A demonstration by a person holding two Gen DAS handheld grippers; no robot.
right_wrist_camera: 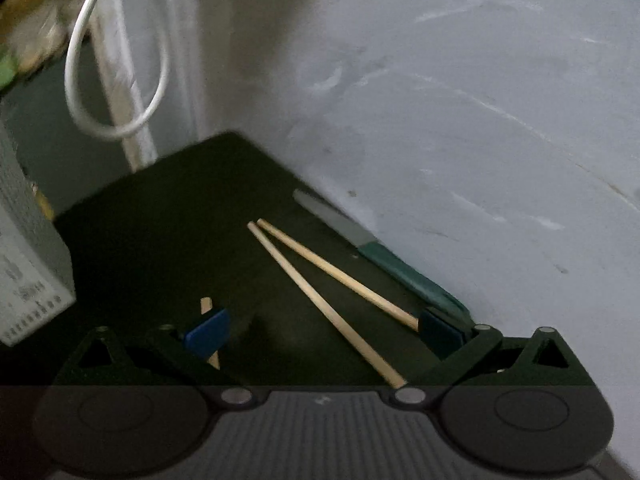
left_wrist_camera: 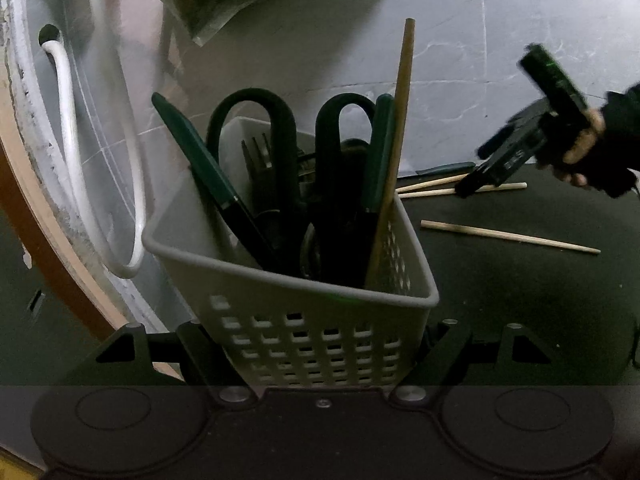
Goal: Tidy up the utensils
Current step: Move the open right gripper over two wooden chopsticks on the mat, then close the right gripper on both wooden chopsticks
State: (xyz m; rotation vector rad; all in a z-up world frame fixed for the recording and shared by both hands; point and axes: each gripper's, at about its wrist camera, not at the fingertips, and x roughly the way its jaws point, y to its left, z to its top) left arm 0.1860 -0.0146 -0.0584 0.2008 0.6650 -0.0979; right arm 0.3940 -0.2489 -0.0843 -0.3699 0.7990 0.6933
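Three pale wooden chopsticks [right_wrist_camera: 326,302] lie on our dark table [right_wrist_camera: 160,240]; our right gripper [right_wrist_camera: 320,330] hovers released, our left gripper [left_wrist_camera: 316,344] clenches the grey perforated plastic basket [left_wrist_camera: 304,340].

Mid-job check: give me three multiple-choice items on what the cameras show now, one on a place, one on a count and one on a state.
1. Where does the loose green-handled knife lie? A on a hook; B on the mat against the wall; C in a drawer.
2. How many chopsticks lie loose on the mat? A one; B five; C three.
3. The right gripper is: A open, empty; B shut on a chopstick; C shut on the knife.
Key: B, it runs along the wall's foot; C, a pair plus one apart; A, pads wide, nothing pinched.
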